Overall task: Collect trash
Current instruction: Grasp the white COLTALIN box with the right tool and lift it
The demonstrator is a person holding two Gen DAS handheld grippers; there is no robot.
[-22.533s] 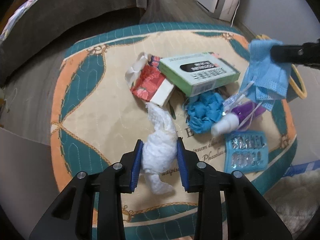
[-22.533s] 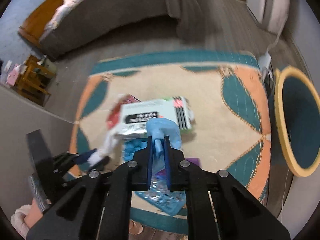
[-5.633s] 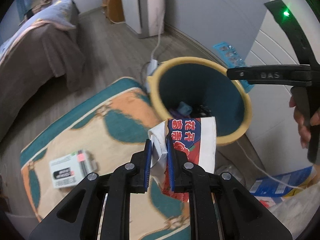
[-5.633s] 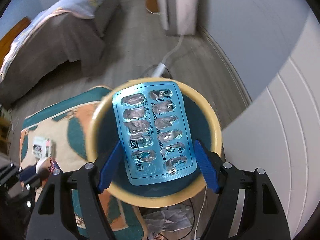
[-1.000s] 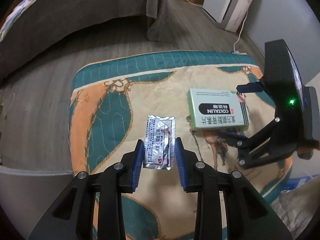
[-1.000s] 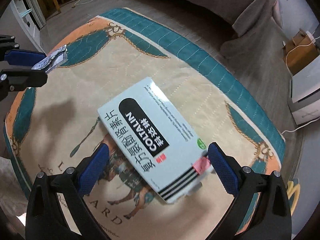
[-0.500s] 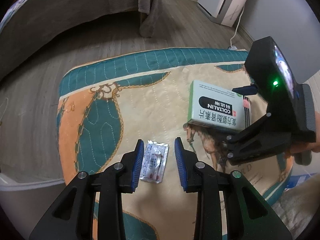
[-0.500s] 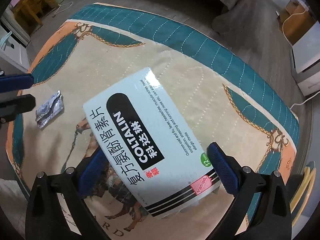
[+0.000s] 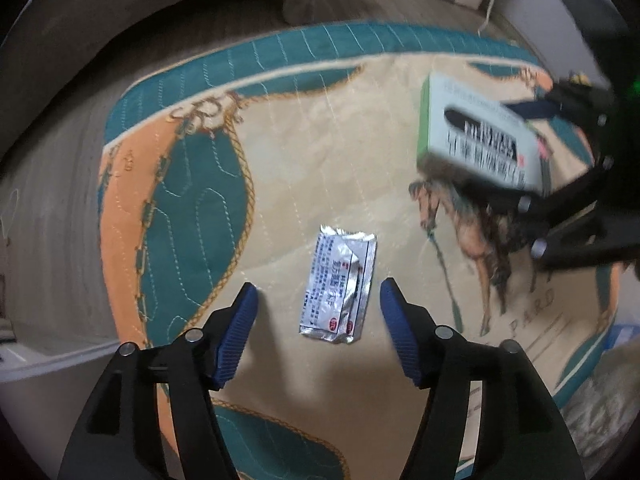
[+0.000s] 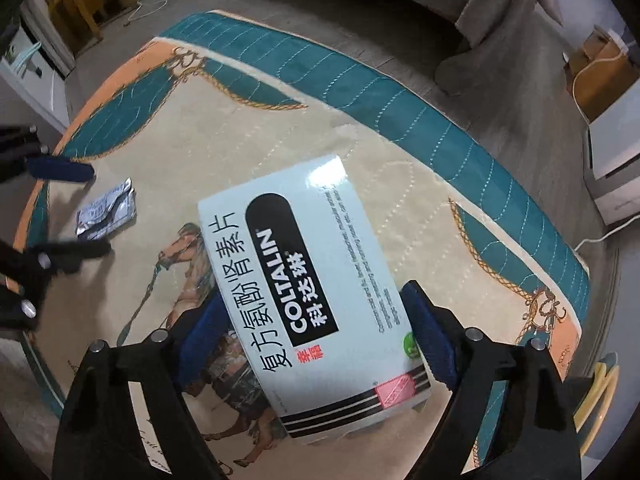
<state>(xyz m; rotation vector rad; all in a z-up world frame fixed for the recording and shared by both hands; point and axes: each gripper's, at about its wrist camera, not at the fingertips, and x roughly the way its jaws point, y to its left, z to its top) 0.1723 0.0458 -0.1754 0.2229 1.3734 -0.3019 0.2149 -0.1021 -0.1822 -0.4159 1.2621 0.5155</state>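
A crumpled silver foil sachet lies flat on the patterned rug. My left gripper hangs just above it, pointing down. Its jaws are opening and straddle the sachet without touching it. The right wrist view shows the same sachet between the left gripper's fingers. A white medicine box printed COLTALIN sits between the blue pads of my right gripper. Those jaws are closing and the pads press on its long sides. From the left wrist the box looks blurred and tilted, with a shadow under it.
A yellow-rimmed bin shows at the rug's right edge. A white appliance with a cable stands beyond the rug's far corner. A grey-covered bed runs along the far side, and wooden furniture is at the far left.
The sachet left the left jaws and now lies on the rug. The left gripper sank toward it and its jaws spread wider. The right jaws closed in onto the box.
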